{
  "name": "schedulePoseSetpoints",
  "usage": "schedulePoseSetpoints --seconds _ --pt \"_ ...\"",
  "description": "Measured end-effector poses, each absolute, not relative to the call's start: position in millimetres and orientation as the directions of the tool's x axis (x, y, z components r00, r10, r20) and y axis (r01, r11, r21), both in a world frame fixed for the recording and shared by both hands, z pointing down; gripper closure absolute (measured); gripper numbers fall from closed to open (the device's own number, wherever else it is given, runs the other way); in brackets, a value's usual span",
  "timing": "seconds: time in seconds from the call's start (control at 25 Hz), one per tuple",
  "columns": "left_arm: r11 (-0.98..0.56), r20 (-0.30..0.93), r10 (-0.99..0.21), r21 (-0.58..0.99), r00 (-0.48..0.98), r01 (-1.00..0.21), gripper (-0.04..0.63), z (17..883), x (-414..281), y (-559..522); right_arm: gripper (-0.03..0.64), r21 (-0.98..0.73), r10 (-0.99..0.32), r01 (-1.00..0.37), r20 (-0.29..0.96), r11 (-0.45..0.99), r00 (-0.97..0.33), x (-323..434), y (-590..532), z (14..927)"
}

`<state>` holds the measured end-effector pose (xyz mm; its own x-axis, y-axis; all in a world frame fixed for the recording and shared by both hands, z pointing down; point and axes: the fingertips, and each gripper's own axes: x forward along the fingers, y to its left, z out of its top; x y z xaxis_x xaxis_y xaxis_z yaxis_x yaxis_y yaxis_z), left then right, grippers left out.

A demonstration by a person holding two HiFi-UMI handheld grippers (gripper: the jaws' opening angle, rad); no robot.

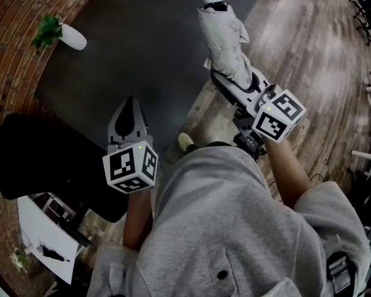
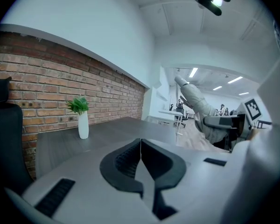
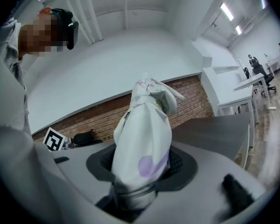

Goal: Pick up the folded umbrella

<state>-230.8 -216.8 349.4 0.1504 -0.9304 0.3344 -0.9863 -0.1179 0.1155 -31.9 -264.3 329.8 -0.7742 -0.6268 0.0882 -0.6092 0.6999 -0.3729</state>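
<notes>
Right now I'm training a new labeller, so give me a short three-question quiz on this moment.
1. True or false: the left hand-held gripper has its jaws together with nothing between them.
2. What does the right hand-held gripper grip? A) a bottle B) the folded umbrella C) a book
3. Fill in: the wall behind the white vase is made of ____.

Key: 1 true; 2 B; 3 brick.
</notes>
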Motion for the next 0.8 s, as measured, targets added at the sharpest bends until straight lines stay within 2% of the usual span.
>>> schedulePoseSetpoints --seconds 0.8 --pt "-0.117 0.340 -0.931 0.072 0.135 -0.990 0.580 332.6 -102.1 -103.4 0.417 -0.410 -0.675 -0.623 0.023 0.666 -0.737 114.2 -160.8 307.5"
